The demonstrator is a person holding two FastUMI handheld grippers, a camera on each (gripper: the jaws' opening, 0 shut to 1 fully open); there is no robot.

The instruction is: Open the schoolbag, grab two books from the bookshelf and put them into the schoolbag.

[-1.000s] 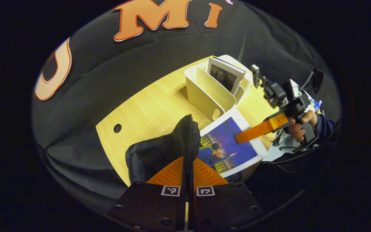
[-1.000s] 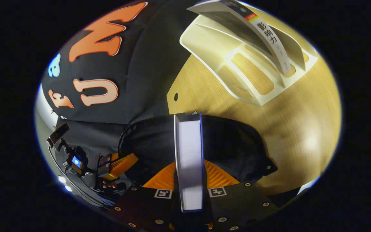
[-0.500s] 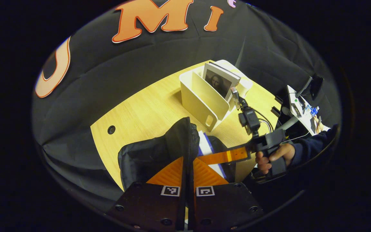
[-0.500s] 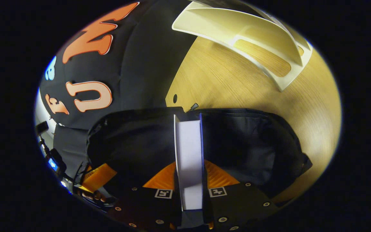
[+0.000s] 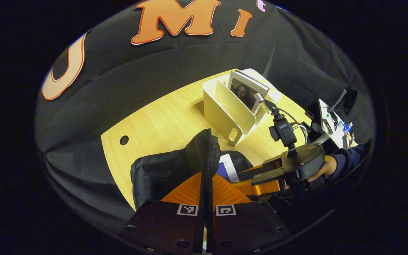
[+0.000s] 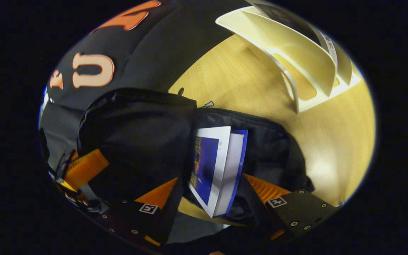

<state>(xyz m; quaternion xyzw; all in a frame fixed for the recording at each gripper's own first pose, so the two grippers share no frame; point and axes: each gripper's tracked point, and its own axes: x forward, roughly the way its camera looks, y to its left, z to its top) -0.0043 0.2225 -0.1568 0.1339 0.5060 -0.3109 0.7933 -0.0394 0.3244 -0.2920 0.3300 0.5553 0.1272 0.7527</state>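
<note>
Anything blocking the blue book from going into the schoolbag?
Nothing visible does. The blue book already sits partway in the schoolbag mouth, with the right gripper fingers spread apart on either side of it. The left gripper is clamped on the bag's flap edge, holding it up and the opening clear.

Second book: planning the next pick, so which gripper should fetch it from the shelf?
Right: its fingers are open, the blue book released in the bag. Left is shut on the flap.

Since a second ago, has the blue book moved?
Yes. In the left gripper view the blue book has gone from lying flat in front of the bookshelf down into the schoolbag; the right gripper has let go.
</note>
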